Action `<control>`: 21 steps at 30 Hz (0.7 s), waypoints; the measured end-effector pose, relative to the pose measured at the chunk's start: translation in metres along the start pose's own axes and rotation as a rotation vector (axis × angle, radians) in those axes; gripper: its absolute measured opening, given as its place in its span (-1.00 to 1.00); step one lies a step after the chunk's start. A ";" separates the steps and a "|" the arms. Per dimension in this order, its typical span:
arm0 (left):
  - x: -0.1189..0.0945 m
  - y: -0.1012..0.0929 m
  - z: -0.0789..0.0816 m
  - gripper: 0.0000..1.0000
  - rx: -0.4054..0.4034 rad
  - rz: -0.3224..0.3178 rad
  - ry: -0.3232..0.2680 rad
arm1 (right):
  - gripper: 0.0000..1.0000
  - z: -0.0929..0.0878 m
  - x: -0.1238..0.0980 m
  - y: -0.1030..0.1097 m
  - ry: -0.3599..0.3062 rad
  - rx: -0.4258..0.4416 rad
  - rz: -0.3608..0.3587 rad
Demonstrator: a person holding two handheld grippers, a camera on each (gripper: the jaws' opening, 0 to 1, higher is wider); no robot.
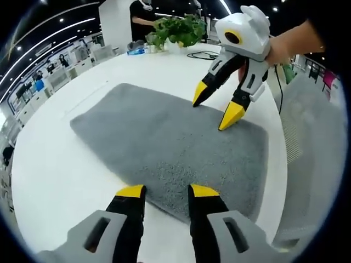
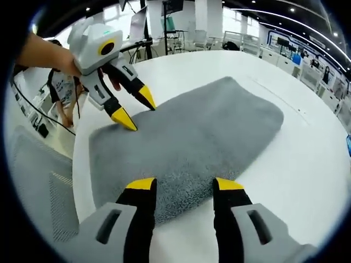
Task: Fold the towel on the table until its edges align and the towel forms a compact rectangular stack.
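On the desk [image 1: 60,175] the towel [image 1: 170,148] lies flat, unfolded; left tongs [image 1: 167,192] and right tongs [image 2: 184,183] gape empty at opposite edges; folding remains.

Bright, even ceiling light, glare on the white table [image 1: 60,164], soft shadows, sharp centre, fisheye bending at edges.

The grey fluffy rectangular towel [image 1: 170,148] lies flat on the white round worktop [image 1: 60,175]. In the left gripper view, the left hand-held gripper [image 1: 167,192] sits at the towel's near edge, jaws apart, and the right hand-held gripper [image 1: 215,112] stands at the far edge opposite, tips spread and touching the towel. Behind the towel, at the worktop's far rim, stands a green leafy plant [image 1: 178,30], with a black cable [image 1: 205,55] lying just right of it. A grey mesh chair back [image 2: 38,186] stands off the worktop's edge in the right gripper view
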State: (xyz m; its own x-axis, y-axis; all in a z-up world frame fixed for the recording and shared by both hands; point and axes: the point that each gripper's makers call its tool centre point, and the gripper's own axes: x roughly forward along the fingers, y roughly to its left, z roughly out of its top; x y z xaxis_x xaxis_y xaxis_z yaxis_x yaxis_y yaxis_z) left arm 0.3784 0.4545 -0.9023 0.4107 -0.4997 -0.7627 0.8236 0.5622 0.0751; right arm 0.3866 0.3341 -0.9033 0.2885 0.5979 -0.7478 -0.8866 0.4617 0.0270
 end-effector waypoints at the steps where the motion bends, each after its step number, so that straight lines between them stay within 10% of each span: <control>1: 0.001 0.000 0.000 -0.39 0.005 -0.004 0.002 | -0.19 -0.001 0.001 0.000 0.001 -0.007 0.001; 21: 0.005 -0.004 0.000 -0.40 -0.041 -0.017 -0.007 | -0.21 -0.012 0.006 -0.006 0.039 -0.057 -0.016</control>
State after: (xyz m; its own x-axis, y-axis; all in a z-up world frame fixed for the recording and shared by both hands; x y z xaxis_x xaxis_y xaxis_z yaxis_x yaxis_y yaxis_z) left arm 0.3777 0.4497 -0.9062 0.4001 -0.5139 -0.7588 0.8135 0.5804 0.0358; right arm 0.3895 0.3272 -0.9160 0.2899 0.5638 -0.7734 -0.9014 0.4325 -0.0225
